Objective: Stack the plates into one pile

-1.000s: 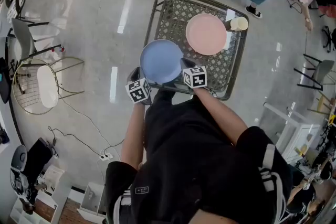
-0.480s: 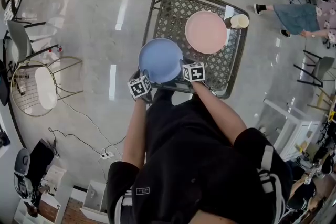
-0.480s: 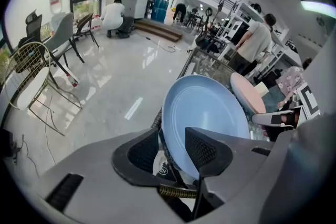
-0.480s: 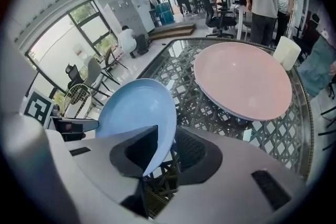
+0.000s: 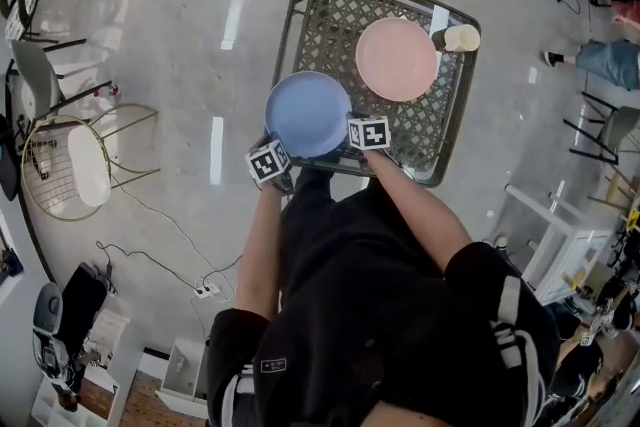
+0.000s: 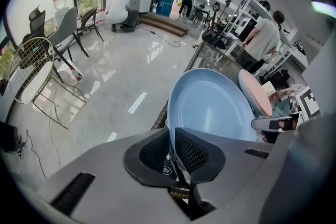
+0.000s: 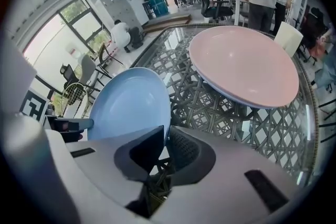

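You have two plates, one blue plate (image 5: pixel 307 114) and one pink plate (image 5: pixel 396 59); one lattice table (image 5: pixel 325 35); one cup (image 5: pixel 460 38); two grippers in your hands, the left gripper (image 5: pixel 271 143) and the right gripper (image 5: pixel 351 121); one wire chair (image 5: pixel 75 165) with a white seat.

A dark lattice table (image 5: pixel 325 30) with a metal frame stands on a glossy grey floor (image 5: pixel 160 65). A cream cup (image 5: pixel 459 38) sits at its far right corner, just beside a white card (image 5: pixel 440 18). Off to the left stand a gold wire chair (image 5: pixel 70 160) with a white seat pad and a grey chair (image 5: pixel 45 75). A white power strip (image 5: pixel 204 292) lies on the floor, its cable trailing left. Far back, a person in white (image 6: pixel 118 7) crouches.
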Motion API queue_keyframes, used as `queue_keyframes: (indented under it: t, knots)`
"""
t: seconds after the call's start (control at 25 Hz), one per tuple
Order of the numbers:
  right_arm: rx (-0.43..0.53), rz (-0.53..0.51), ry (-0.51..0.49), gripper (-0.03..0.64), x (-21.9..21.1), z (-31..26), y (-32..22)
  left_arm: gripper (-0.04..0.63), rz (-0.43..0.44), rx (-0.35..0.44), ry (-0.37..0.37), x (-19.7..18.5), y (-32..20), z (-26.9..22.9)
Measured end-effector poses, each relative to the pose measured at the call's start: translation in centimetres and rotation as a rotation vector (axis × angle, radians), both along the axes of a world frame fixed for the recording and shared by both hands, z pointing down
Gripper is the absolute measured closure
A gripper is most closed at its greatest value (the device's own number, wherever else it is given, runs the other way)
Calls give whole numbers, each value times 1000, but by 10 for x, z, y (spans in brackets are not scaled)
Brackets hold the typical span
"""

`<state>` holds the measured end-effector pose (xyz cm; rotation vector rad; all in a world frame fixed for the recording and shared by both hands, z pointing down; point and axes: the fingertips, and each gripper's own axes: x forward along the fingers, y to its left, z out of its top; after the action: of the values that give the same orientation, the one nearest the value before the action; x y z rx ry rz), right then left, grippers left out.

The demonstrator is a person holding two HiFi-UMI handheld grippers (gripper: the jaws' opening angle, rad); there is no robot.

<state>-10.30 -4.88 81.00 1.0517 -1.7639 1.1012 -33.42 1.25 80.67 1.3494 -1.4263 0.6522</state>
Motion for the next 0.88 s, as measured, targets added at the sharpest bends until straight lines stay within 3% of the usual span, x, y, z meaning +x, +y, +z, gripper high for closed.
queue_keyframes:
  t: [0.32, 0.88]
  knots:
    - [-20, -10, -38, 585, -2, -4, 4, 552, 4, 4, -9, -1, 5, -8]
    - [82, -63, -130, 586, 26, -68, -12, 555, -74, 145, -82, 30, 2, -88]
